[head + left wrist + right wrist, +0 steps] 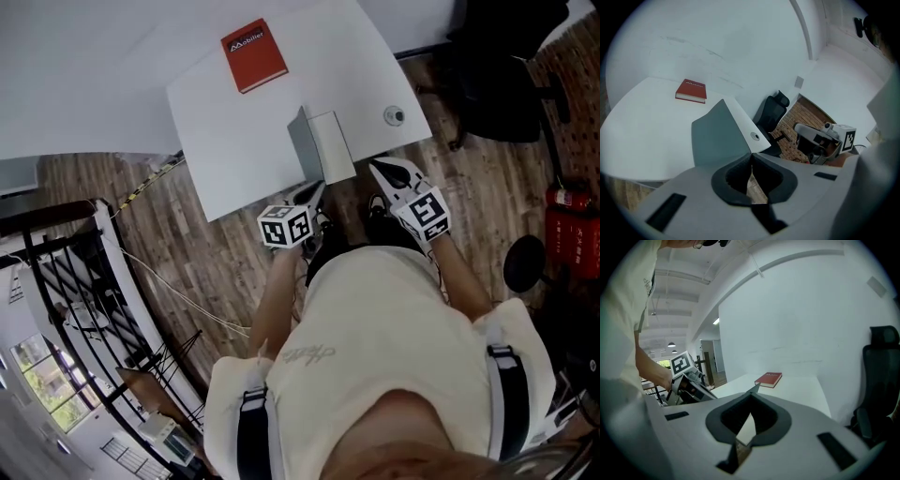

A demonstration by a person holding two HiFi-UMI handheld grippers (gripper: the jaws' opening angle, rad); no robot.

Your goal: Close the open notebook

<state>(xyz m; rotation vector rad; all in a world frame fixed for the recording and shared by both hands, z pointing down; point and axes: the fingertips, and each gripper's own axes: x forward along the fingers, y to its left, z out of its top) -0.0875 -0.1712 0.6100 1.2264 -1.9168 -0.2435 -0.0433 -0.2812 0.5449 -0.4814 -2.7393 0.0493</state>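
Note:
A red notebook (254, 55) lies closed and flat at the far side of the white table (234, 141); it also shows in the left gripper view (691, 90) and the right gripper view (768, 379). My left gripper (314, 195) hangs just off the table's near edge, jaws shut with nothing between them (751, 159). My right gripper (386, 172) is beside it to the right, also off the table, jaws together and empty (751, 397). Both are well short of the notebook.
A grey and white upright box (319, 145) stands at the table's near edge, right ahead of the left gripper (724, 136). A round white grommet (395, 116) sits in the tabletop. A black office chair (506, 75) and a red fire extinguisher (567, 234) stand at the right, a black railing (56, 281) at the left.

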